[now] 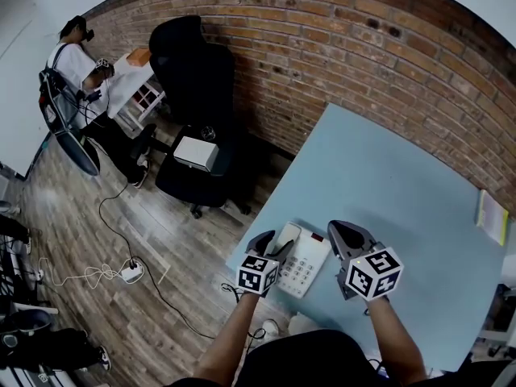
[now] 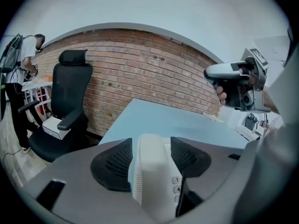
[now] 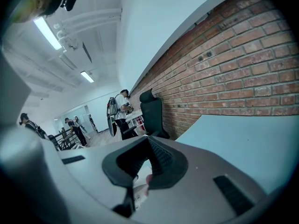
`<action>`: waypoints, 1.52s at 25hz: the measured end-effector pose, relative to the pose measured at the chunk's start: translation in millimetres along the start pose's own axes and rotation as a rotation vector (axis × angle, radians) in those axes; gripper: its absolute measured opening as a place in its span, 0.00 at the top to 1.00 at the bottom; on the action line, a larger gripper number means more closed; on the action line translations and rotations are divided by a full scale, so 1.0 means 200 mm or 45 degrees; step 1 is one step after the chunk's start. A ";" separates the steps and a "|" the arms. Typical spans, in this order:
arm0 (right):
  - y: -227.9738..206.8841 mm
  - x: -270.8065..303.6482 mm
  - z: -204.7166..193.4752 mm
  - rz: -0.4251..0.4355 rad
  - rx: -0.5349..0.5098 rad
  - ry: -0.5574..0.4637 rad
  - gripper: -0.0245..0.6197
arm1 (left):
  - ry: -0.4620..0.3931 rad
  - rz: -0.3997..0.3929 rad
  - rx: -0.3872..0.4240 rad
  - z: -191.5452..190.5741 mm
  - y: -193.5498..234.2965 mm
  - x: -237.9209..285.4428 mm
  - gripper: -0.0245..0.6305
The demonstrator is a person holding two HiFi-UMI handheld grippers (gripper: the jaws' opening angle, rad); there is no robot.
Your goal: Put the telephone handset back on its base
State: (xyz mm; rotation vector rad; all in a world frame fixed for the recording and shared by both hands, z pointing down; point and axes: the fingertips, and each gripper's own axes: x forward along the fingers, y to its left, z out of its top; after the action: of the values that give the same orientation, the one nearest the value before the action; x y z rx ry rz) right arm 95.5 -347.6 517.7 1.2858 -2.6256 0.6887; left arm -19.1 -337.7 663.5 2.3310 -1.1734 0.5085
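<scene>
Two key numerals, 1 and 4, are all the writing we can read, on the base (image 2: 176, 186) in the left gripper view. There the left claw (image 2: 150, 148) is clamped on the white handset (image 2: 148, 181), which lies along the base's left side. The right claw (image 3: 138, 183) is pinched together, empty. Only the head view shows the phone at the near-left corner of the blue tabletop (image 1: 387, 176).

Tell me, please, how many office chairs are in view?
1: the black office chair by the brick wall, left of the table, white box on its seat; more may be hidden.
</scene>
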 end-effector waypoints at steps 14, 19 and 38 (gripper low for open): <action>0.14 -0.08 0.01 0.001 0.003 -0.042 0.95 | -0.107 0.021 0.050 0.11 -0.02 -0.23 0.65; 0.23 -0.11 0.00 0.005 0.005 -0.055 0.95 | -0.164 0.018 0.071 0.16 -0.04 -0.34 0.72; 0.45 -0.31 -0.06 -0.024 0.010 -0.121 0.95 | -0.366 -0.060 0.119 0.31 -0.26 -0.73 0.92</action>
State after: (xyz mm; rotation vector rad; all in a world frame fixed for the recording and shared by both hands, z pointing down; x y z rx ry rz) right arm 62.4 -250.8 477.4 1.3760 -2.6841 0.6516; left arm -52.0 -252.5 523.3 2.5696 -1.2401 0.2193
